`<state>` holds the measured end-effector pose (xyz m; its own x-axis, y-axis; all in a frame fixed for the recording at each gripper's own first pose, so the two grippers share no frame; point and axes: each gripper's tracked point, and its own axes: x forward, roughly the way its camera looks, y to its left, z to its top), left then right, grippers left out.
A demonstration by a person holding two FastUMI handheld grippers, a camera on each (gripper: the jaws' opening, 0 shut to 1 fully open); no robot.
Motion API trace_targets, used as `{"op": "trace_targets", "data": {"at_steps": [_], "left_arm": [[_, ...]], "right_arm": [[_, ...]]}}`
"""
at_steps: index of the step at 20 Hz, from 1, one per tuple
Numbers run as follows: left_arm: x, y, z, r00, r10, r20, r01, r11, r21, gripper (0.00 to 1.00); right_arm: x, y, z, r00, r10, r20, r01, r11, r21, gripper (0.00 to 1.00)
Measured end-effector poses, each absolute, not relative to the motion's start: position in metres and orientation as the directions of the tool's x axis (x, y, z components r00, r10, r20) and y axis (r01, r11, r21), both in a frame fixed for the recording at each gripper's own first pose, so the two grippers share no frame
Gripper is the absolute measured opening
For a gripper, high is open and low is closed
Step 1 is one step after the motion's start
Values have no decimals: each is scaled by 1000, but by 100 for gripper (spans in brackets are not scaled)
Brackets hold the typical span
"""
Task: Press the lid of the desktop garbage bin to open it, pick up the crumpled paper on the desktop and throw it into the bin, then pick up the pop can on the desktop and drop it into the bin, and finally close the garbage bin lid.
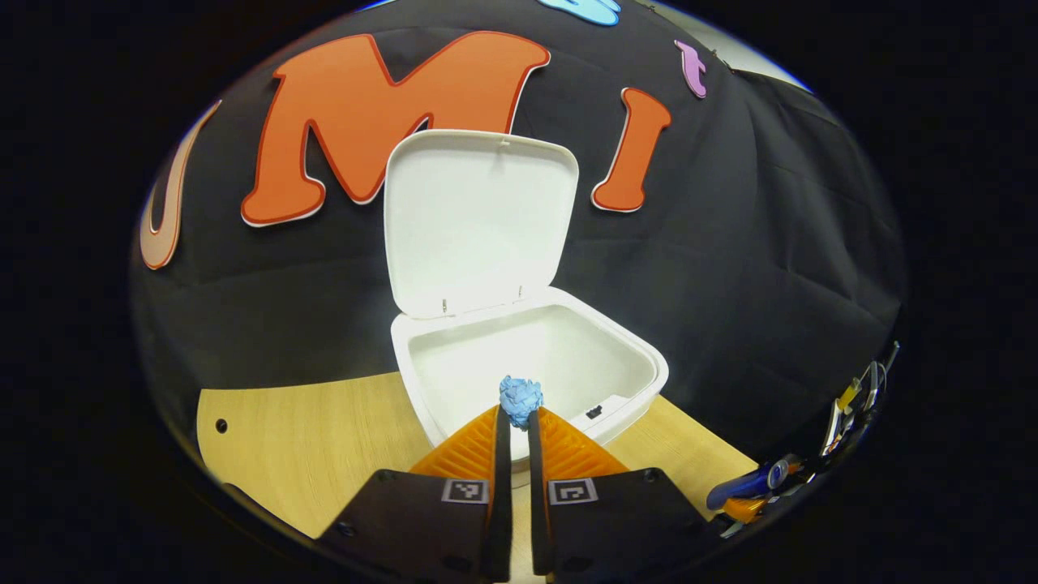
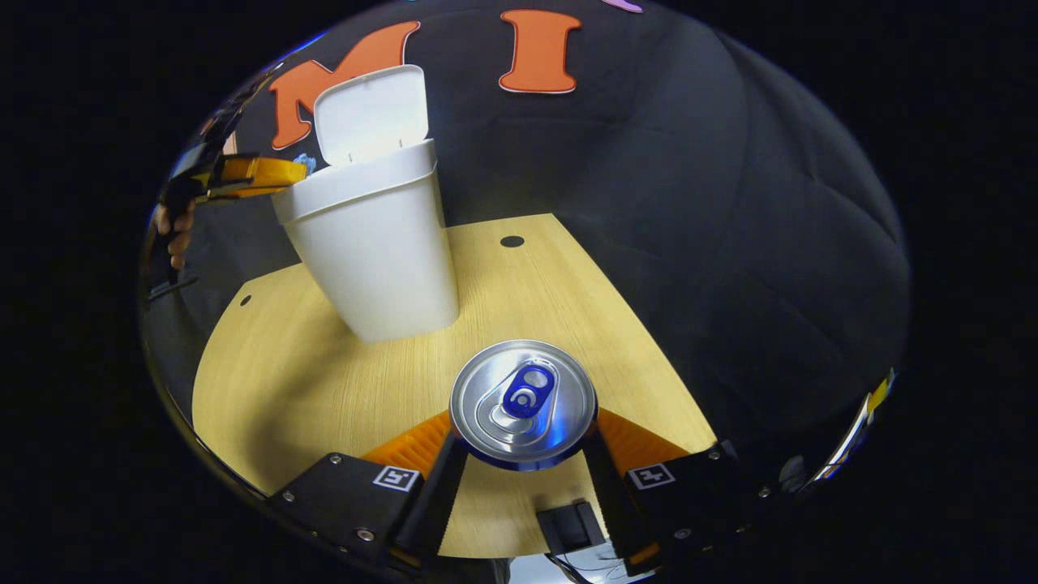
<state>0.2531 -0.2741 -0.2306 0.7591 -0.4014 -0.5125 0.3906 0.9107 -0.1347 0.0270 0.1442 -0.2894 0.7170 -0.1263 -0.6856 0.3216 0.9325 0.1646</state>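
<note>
Bin [image 1: 531,357] mouth open and bare inside; lid [image 1: 478,219] upright at the far rim, blocking entry from behind. Paper ball [image 1: 521,400] sits over the near rim. Can [image 2: 523,403] upright on the worktop [image 2: 324,381], well apart from the bin; bare worktop between them.

The left gripper [image 1: 520,422] has its fingers drawn nearly together, their tips pinching a small blue wad, and it is held up at the height of a white container's rim, pointing over the open top. In the right gripper view it shows far off at the upper left, level, with a hand [image 2: 174,231] wrapped around its grip. The right gripper [image 2: 523,442] sits low, its fingers spread wide and flanking a can on both sides
</note>
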Motion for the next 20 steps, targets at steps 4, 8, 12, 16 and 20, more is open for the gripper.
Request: {"op": "trace_targets", "data": {"at_steps": [4, 8, 12, 16, 20], "left_arm": [[252, -275, -229, 761, -398, -512, 389, 912, -130, 19], [246, -273, -226, 758, -407, -510, 396, 908, -136, 19], [243, -274, -222, 752, -428, -502, 414, 898, -146, 44], [239, -276, -218, 752, -441, -490, 420, 894, -159, 61], [230, -261, -209, 784, -430, -448, 398, 902, -170, 76]], "right_arm": [[37, 133, -270, 752, -126, -647, 284, 948, 145, 78], [59, 128, -244, 797, -115, -593, 243, 960, 139, 78], [75, 129, -217, 831, -94, -548, 190, 975, 120, 78], [88, 129, -196, 854, -74, -514, 154, 981, 114, 74], [110, 138, -179, 873, -45, -486, 106, 990, 98, 78]]}}
